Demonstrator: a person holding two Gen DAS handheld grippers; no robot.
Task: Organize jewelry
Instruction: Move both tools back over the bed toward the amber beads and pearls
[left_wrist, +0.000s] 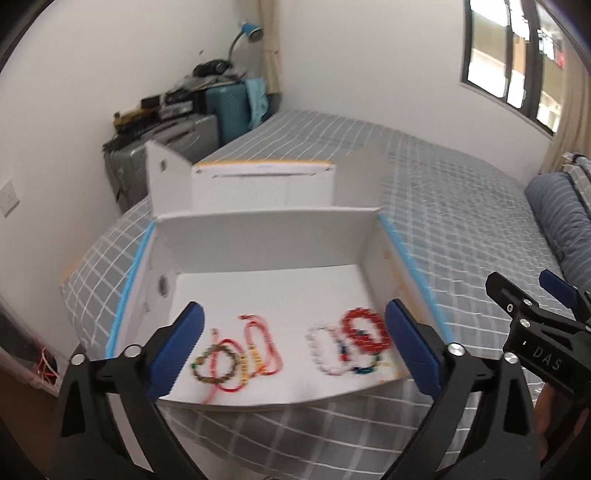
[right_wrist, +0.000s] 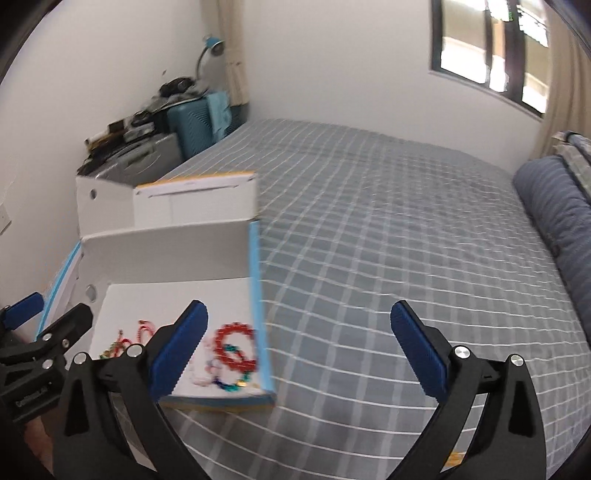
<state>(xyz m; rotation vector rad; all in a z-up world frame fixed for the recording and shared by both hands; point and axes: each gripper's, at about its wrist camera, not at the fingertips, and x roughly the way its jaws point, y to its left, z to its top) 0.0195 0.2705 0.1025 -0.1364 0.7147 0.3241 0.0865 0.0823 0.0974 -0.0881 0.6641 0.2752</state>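
A white open box (left_wrist: 258, 254) lies on the bed, with several bracelets on its floor. In the left wrist view I see a brown bead bracelet with red cord (left_wrist: 218, 365), a pink and yellow cord bracelet (left_wrist: 262, 347), a white bead bracelet (left_wrist: 325, 350) and a red bead bracelet (left_wrist: 365, 328) over a multicoloured one (left_wrist: 365, 365). My left gripper (left_wrist: 293, 347) is open and empty, held above the box's near part. My right gripper (right_wrist: 295, 347) is open and empty over the bed, to the right of the box (right_wrist: 166, 251); the red bracelet (right_wrist: 236, 347) shows by its left finger.
A second white box (left_wrist: 258, 184) stands behind the first. The grey checked bed cover (right_wrist: 388, 240) stretches to the right. Blue pillows (right_wrist: 554, 214) lie at the right edge. Suitcases (left_wrist: 192, 125) with clutter stand by the far wall.
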